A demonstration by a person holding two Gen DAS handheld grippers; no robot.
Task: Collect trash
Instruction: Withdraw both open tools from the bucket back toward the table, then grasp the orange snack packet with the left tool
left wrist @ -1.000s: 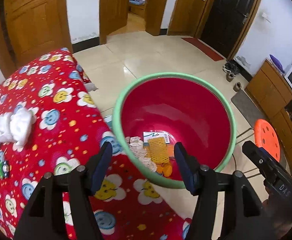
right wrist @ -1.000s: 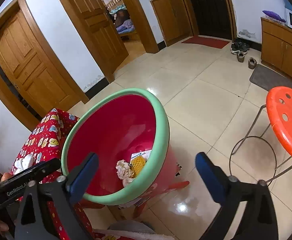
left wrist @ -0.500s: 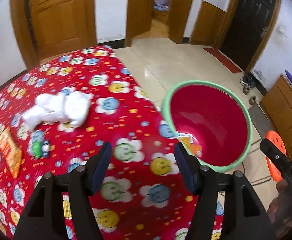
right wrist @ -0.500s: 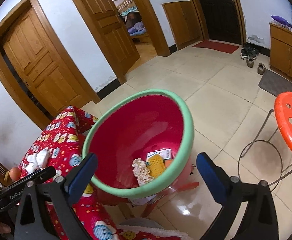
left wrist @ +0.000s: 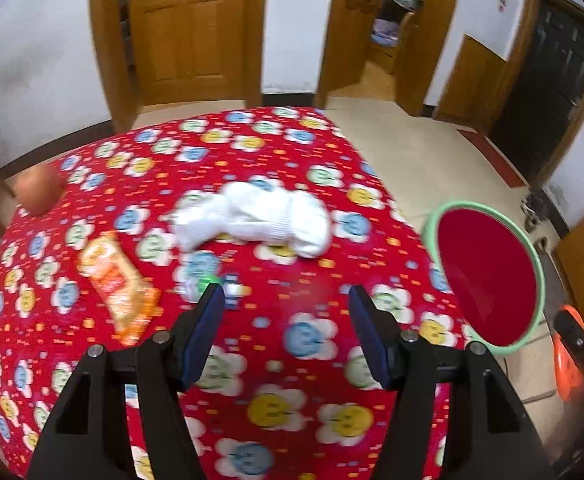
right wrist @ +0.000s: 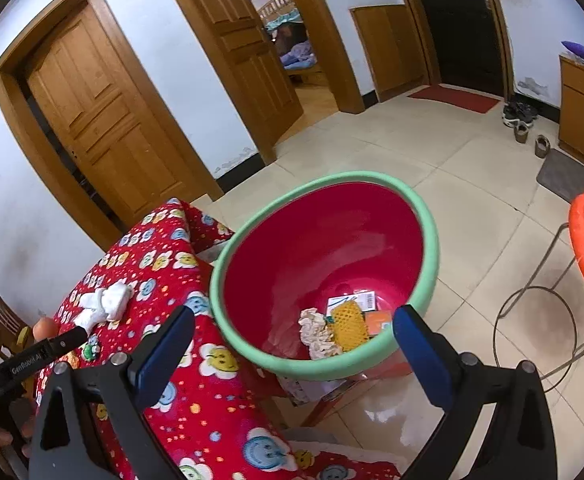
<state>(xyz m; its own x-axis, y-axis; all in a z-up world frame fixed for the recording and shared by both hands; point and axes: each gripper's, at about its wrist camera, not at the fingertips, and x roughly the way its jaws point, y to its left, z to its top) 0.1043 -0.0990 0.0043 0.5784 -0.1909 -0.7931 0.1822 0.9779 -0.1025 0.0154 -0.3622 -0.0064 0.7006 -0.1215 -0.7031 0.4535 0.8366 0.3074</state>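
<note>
My left tool [left wrist: 286, 306] hangs empty, fingers apart, over the worktop [left wrist: 300, 364]; the white tissue wad [left wrist: 260, 220] lies just beyond, orange wrapper [left wrist: 118, 284] left. My right tool [right wrist: 292, 330] gapes over the red bin [right wrist: 324, 248].

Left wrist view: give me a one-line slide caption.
Open left gripper above the red tablecloth, facing white tissue, orange wrapper and an apple; bin at right.

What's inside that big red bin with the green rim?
At the bottom of the red bin lie a crumpled tissue, a yellow mesh piece, a white card and something orange. The near rim hides anything beneath it.
</note>
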